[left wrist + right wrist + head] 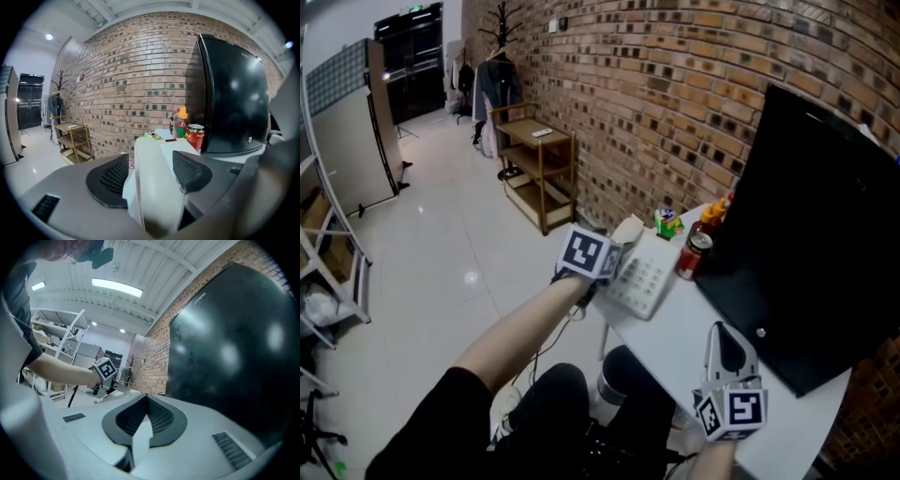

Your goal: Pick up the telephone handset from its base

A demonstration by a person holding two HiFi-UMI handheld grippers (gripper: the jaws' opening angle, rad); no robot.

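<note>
Left gripper view has the story: the handset (152, 187) runs lengthwise straight between the pads of the left claw (151, 157). The jaws are spread wide to either side of it, and as far as I can judge no pad is pressing yet. It's a long bar of smooth white plastic, rounded along the top. I'd expect it to be light and stiff, but slick on those glossy flanks. The straight middle section looks like the place to clamp, where the ribbed dark pads can bite squarely on the two long sides. No cord shows in any view, so if there is one, expect a tug on the lift.

Head view shows the telephone base (645, 277), white with a grid of pale keys, sitting at the left edge of the desk (694, 319). The handset is still on it.

Just beside the base, toward the desk's far edge, stands a red can (695, 255), with a sauce bottle (713, 217) behind it. Both are hard, tippable things.

A big glossy black monitor (825, 234) fills the right side of the desk. Near the front edge the right claw (146, 401) hangs idle, its pads meeting at the tips with nothing between them. Rough brick wall (675, 94) behind.
</note>
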